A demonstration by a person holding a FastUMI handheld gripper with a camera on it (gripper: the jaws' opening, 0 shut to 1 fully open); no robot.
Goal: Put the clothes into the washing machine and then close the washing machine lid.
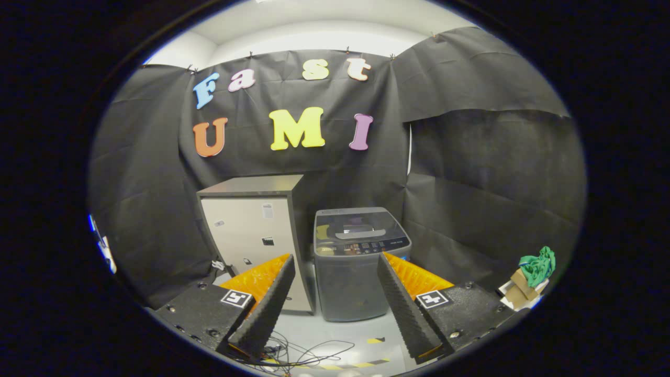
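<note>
Gripper open, fingers spread wide, nothing between them. Washer stands on the floor beyond the fingers, against the booth wall, lid down. Cabinet just left of it. Green clothes well off to the right, heaped on cardboard boxes. Cables on floor near fingers.

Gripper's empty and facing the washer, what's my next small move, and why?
Probably swing right toward the green cloth on the boxes. The gripper is open with nothing between its fingers, and the washer beyond them appears to have its lid down, so the cloth needs picking up first.
</note>
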